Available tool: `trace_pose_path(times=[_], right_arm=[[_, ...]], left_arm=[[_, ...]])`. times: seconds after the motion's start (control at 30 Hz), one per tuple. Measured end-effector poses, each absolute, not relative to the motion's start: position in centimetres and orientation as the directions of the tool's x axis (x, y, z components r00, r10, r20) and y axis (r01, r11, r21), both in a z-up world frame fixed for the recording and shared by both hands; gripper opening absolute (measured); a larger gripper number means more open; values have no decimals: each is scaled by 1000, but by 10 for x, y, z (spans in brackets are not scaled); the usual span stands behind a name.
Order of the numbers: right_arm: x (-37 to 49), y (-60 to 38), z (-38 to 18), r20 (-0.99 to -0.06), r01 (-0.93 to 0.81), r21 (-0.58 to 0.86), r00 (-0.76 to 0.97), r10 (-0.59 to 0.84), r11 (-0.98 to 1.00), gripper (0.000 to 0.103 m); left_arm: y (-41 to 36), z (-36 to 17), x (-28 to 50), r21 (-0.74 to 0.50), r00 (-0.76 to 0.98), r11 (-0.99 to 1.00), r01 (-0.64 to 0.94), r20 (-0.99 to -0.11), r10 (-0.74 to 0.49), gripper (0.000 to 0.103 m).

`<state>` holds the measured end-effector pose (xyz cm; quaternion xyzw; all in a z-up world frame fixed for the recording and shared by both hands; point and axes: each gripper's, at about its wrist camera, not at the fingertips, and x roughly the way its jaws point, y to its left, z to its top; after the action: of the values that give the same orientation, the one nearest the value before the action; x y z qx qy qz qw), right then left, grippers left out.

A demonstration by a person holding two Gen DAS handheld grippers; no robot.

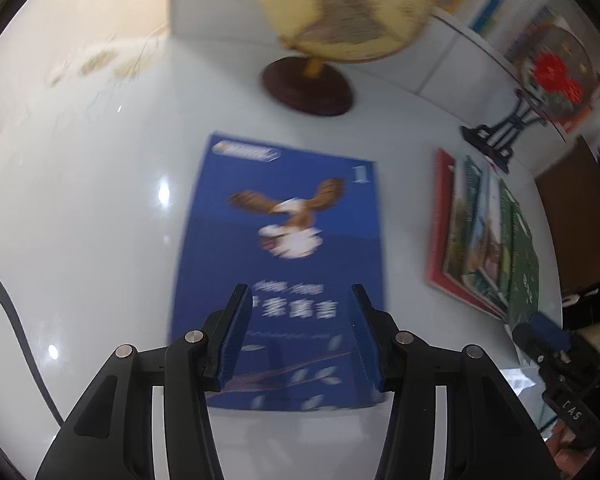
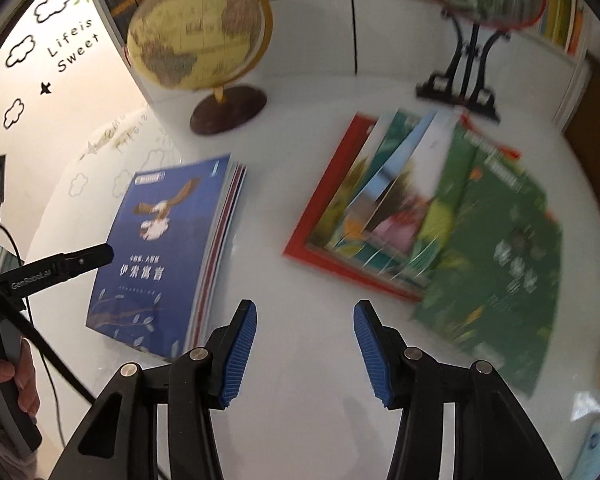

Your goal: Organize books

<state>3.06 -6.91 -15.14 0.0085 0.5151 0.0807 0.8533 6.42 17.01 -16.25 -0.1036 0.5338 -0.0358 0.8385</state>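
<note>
Blue-padded fingers of the left tool (image 1: pixel 298 334) stand apart, released, over the near end of the blue book stack (image 1: pixel 280 272); contact cannot be confirmed. The right tool (image 2: pixel 305 350) is likewise released, above bare bench (image 2: pixel 300 240) between the two piles.

Largest item: the fanned pile (image 2: pixel 432 236), red cover lowest, green cover topmost, lying right of the blue stack. Its thin, glossy covers will likely slide and flex; gripping at a spine or a squared edge seems advisable. The blue stack is neat and probably stiffer as a block.

Open room lies between the piles. The globe (image 2: pixel 198 36) and the ornament stand (image 2: pixel 460 92) limit the far side.
</note>
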Motion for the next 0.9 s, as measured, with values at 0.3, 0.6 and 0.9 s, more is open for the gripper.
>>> trace_pose_path(times=[0.3, 0.6, 0.9], right_arm=[[28, -102, -111, -775, -135, 51, 620, 125, 990, 50], [21, -165, -106, -715, -30, 9, 699, 27, 1000, 51], [20, -263, -163, -788, 186, 235, 611, 76, 954, 51]], left_arm=[[101, -129, 70, -75, 544, 997, 26, -836, -77, 47], [54, -130, 78, -113, 543, 994, 12, -834, -101, 47], [-19, -159, 86, -158, 446, 976, 148, -870, -209, 47]])
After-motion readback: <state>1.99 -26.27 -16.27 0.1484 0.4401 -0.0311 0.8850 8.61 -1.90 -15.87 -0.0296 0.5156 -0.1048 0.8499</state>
